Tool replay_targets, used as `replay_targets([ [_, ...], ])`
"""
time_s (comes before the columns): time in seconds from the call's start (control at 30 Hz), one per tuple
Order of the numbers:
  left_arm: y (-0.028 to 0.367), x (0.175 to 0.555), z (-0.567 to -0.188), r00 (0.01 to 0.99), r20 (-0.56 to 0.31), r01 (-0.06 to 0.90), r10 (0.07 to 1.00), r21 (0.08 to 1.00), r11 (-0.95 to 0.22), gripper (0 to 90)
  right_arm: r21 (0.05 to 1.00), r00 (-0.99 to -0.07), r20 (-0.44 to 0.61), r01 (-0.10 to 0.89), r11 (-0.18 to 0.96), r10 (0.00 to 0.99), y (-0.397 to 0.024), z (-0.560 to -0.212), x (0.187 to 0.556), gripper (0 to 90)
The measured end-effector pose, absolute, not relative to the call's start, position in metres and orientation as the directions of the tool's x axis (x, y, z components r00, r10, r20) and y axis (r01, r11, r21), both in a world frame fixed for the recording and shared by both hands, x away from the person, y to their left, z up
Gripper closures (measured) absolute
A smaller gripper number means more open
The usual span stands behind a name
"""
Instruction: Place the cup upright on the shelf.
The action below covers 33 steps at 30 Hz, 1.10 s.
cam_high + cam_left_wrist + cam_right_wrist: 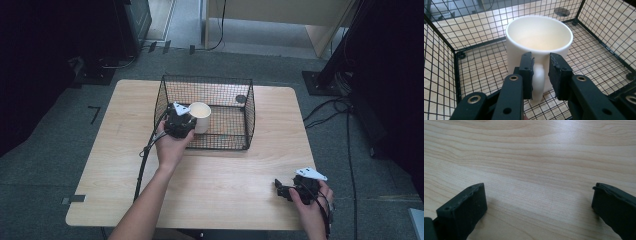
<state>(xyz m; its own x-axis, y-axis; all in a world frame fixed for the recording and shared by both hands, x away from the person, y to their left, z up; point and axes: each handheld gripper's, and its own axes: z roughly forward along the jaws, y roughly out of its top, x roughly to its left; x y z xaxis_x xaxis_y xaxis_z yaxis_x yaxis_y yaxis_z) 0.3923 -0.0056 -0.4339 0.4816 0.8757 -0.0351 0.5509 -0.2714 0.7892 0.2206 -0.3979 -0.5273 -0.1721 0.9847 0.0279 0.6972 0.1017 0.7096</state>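
The white mug (537, 47) is held by its handle between the nearly closed jaws of the left gripper (540, 75), inside the wire basket (249, 112), likely for upright placement. The right gripper (539, 205) is parked wide open and empty over the table (531, 157).

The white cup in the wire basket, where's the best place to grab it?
Grab the white ceramic mug by its handle. It sticks out toward the left tool, whose jaws sit on either side of it. Come from above, over the black wire basket, since its open top leaves room.
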Motion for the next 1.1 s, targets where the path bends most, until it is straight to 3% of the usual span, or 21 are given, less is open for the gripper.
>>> replay_targets([
  [0.5, -0.006, 0.395, -0.437, 0.468, -0.042, 0.573, 0.883, 0.775, -0.267, 71.1, 0.71, -0.172, 0.028, 0.697, 0.102, 0.985, -0.398, -0.527, 0.221, 0.0],
  [0.53, -0.005, 0.395, -0.436, 0.46, -0.05, 0.574, 0.887, 0.779, -0.253, 65.4, 0.71, -0.172, 0.028, 0.697, 0.102, 0.985, -0.398, -0.527, 0.221, 0.0],
  [0.83, 0.002, 0.382, -0.416, 0.499, -0.127, 0.524, 0.857, 0.832, -0.181, 53.1, 0.71, -0.173, 0.028, 0.697, 0.102, 0.985, -0.398, -0.527, 0.221, 0.0],
  [0.87, 0.002, 0.379, -0.414, 0.503, -0.126, 0.515, 0.855, 0.838, -0.18, 46.4, 0.71, -0.172, 0.028, 0.697, 0.102, 0.985, -0.398, -0.527, 0.221, 0.0],
  [0.93, 0.004, 0.372, -0.409, 0.507, -0.124, 0.501, 0.853, 0.848, -0.175, 42.4, 0.71, -0.173, 0.028, 0.697, 0.102, 0.985, -0.398, -0.527, 0.221, 0.0],
  [1.0, 0.006, 0.364, -0.405, 0.51, -0.122, 0.486, 0.852, 0.858, -0.168, 27.4, 0.71, -0.173, 0.028, 0.697, 0.102, 0.985, -0.398, -0.527, 0.221, 0.0],
  [1.03, 0.008, 0.361, -0.404, 0.512, -0.125, 0.483, 0.85, 0.86, -0.165, 27.4, 0.71, -0.173, 0.028, 0.697, 0.102, 0.985, -0.398, -0.527, 0.221, 0.0],
  [1.1, 0.012, 0.353, -0.402, 0.518, -0.126, 0.479, 0.846, 0.862, -0.165, 16.5, 0.71, -0.172, 0.028, 0.697, 0.102, 0.985, -0.398, -0.527, 0.221, 0.0],
])
